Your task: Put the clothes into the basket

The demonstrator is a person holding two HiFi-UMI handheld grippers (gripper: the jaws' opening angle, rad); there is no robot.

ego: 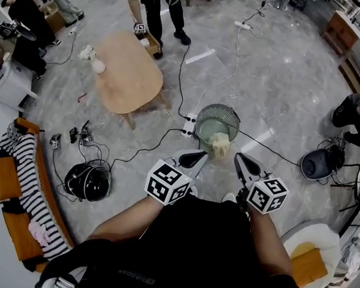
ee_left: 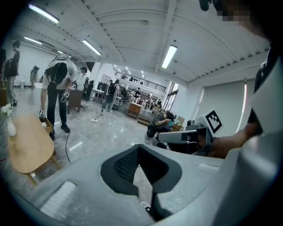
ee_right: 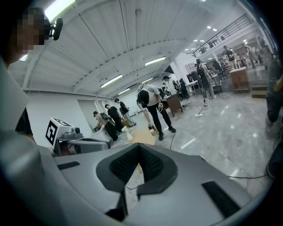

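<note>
Grey marble floor (ego: 283, 73), oval wood table (ego: 126, 72), wire basket (ego: 233, 118) holding pale cloth (ego: 218, 144), left gripper (ego: 202, 154) and right gripper (ego: 239, 157) closed, empty.

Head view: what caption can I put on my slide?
Shut, empty left claw and right claw near a wire basket with pale cloth.

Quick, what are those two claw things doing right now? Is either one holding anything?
Left gripper: closed, jaws together, holding nothing.
Right gripper: closed, jaws together, holding nothing.
</note>
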